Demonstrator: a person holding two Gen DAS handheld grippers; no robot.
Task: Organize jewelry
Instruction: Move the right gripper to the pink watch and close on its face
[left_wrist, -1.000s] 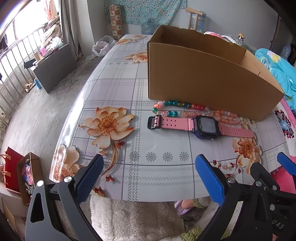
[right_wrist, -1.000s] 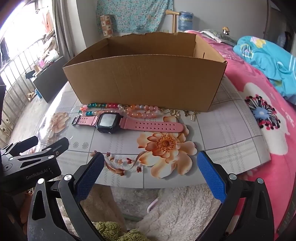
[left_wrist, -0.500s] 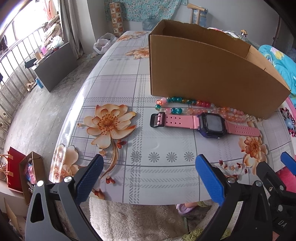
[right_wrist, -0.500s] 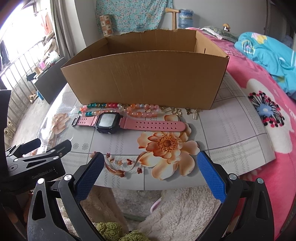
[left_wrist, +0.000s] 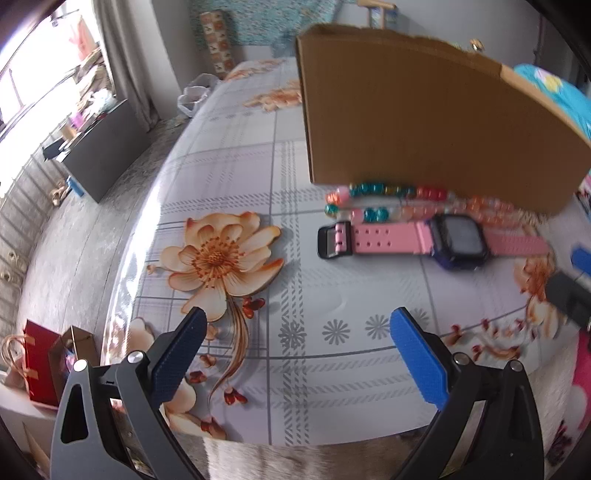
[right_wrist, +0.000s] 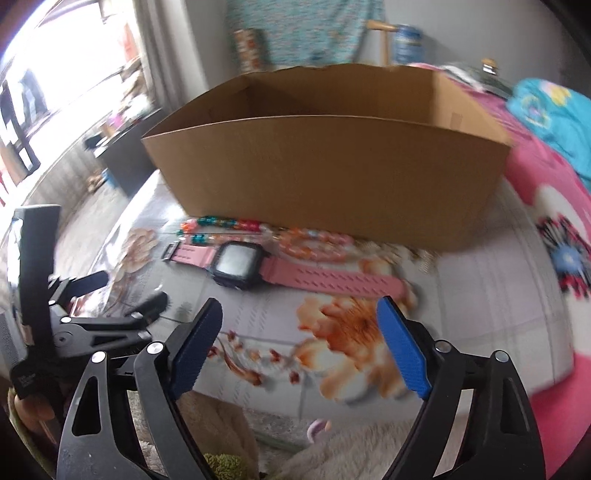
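The left tool (left_wrist: 295, 354) hangs low over the floral table (left_wrist: 236, 155), jaws spread and holding nothing. The pink watch (left_wrist: 424, 240) lies at its 1 o'clock, dark face up, strap flat. Bead bracelets (left_wrist: 384, 199) lie between the watch and the cardboard box (left_wrist: 424, 122). The right tool (right_wrist: 299, 343), likewise spread, has the watch (right_wrist: 258, 266) at 11 o'clock.

- watch (left_wrist: 436, 242) flat on table (left_wrist: 229, 155), in front of cardboard box (left_wrist: 424, 122)
- bead bracelets (left_wrist: 384, 201) between watch and box, against box wall
- left of watch: flower print (left_wrist: 218, 258)
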